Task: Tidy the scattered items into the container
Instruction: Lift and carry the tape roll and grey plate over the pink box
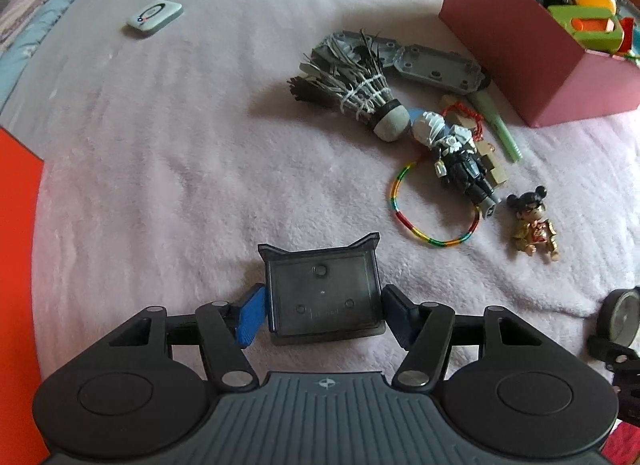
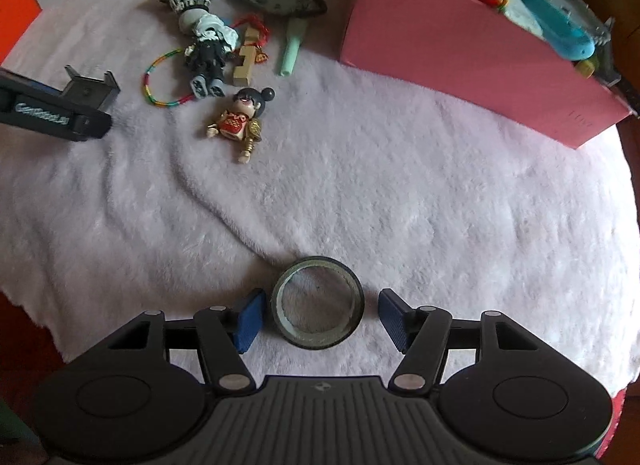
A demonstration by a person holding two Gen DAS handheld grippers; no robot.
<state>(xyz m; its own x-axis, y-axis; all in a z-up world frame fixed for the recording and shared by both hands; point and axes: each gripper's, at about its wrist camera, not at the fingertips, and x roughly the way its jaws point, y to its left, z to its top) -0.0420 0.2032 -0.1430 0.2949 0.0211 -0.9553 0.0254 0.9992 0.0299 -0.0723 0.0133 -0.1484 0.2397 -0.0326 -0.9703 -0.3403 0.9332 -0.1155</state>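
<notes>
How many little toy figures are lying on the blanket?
2: a dark figure lying across the colourful ring, and a red-and-gold figure beside it. The pink box may hide more.

Under me: a pale fleece blanket (image 2: 400, 193), wrinkled at lower left of the right view. Lying on it: pink box (image 2: 460, 53) upper right, tape ring (image 2: 318, 303) bottom centre, shuttlecock (image 1: 352, 89), two figurines (image 1: 460, 157) (image 2: 240, 121), rainbow bracelet (image 1: 432, 209), white gadget (image 1: 154, 17) upper left.

The left gripper (image 1: 324, 311) clamps a dark translucent rectangular plastic tray (image 1: 323, 295) between its blue pads (image 1: 252, 315) above the pale pink fleece blanket (image 1: 180, 153), well short of the pink cardboard box (image 1: 520, 49)
</notes>
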